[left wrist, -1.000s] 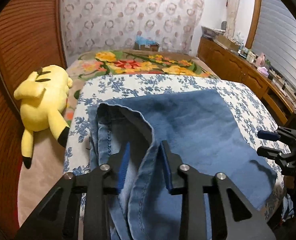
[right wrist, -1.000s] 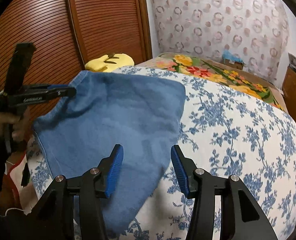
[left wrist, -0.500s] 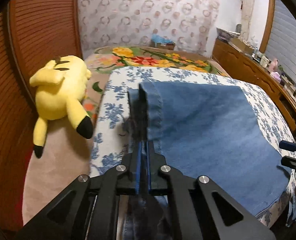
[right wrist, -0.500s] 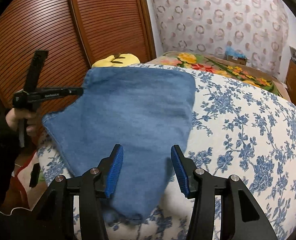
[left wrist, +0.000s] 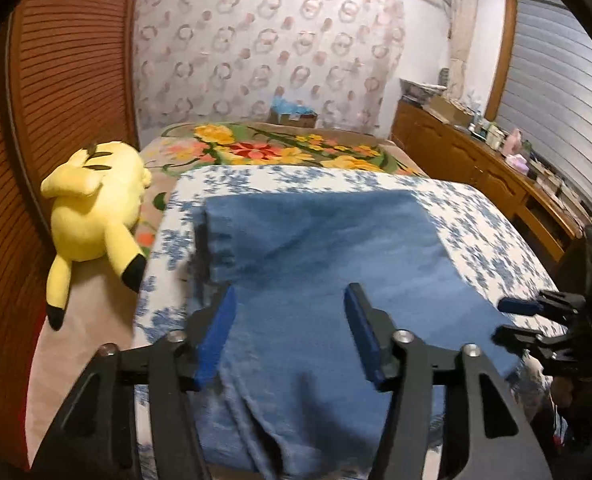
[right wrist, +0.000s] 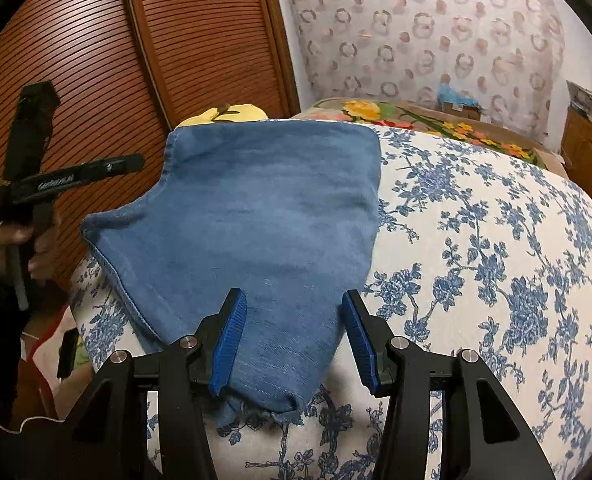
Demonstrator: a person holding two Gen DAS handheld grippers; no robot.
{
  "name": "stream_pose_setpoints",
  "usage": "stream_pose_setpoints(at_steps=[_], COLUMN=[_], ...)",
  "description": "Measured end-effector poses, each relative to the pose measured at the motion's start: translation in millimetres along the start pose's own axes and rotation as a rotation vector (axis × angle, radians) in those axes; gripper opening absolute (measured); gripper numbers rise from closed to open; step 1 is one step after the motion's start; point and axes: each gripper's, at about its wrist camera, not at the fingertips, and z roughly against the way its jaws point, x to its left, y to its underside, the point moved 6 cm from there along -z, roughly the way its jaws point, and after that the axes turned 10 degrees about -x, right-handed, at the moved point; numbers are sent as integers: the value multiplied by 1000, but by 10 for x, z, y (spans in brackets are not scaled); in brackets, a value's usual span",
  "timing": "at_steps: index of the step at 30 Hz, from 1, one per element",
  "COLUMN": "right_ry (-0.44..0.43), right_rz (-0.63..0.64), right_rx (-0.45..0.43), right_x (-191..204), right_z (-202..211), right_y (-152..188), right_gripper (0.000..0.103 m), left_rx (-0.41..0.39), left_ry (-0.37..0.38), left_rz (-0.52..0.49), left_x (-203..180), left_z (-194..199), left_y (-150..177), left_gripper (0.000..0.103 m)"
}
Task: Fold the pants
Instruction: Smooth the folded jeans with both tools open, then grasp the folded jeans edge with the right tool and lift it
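Two grippers hang over a bed with nothing clamped in either. Far left in the left wrist view stands a ribbed reddish-brown wooden door (left wrist: 64, 92), its slats running in fine horizontal lines. Beside it a soft yellow plush toy (left wrist: 96, 208) with black-tipped ears and feet lies on a beige stretch of bedding. Next comes the white cover (left wrist: 491, 224), printed with blue flower sprays, smooth and slightly domed over the mattress. On it lie the pants (left wrist: 319, 264), blue denim with a faded, brushed look, folded into a broad flat slab; a rolled hem edge stands up at the far left corner, and a stitched seam runs down the near left side. The left gripper (left wrist: 292, 332), black angular arms with ribbed blue pads, has just been opening: its jaws are spread apart above the denim, the cloth below them and not pinched. Farther right in that view sits a wooden sideboard (left wrist: 475, 168) crowded with small objects too blurred to name.

In the right wrist view a hand (right wrist: 4, 240) at the left edge holds the other tool's handle. The right gripper (right wrist: 294, 340) is released too, its blue fingers (right wrist: 228, 340) straddling the narrow near end of the denim without pressing it. A bright floral blanket (right wrist: 423, 120) lies beyond the cover.
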Motion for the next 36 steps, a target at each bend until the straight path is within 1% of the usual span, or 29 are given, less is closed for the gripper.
stream_pose_setpoints(at_steps=[3,6,10,13,19,25,34,35,36], right_ry=[2,3,0,5,20,7,-30,-39,-57], right_rz=[6,-10,-17,-16,-30,-59,-111,-114,-120], right_rx=[-14,-12,-9,-2,16,34,64,66,70], right_x=[9,-22,-45,-43,-63,-73,-109,-98,-80], right_z=[31,22,-4,-38,-105,-191,-305,-315,-325], right_y=[7,32,67,85,119,141,159,156,157], right_gripper=[52,52,54,55,60,62,62,60,48], left_rx=[7,14,24,36,64,93,80,77,75], left_ry=[3,19,19,29,33,25,26,29,32], left_rz=[-9,-17,-66,-68,-67,-58,-67,-64,-60], left_x=[-133,-283,-469,-537,-590,-595,-600,-595,-582], left_z=[21,33,8,-31,-93,-179,-195,-192,-189], left_y=[38,101,208,262,379,535,632,634,628], left_gripper=[62,62,62,62,62,62,62,62,62])
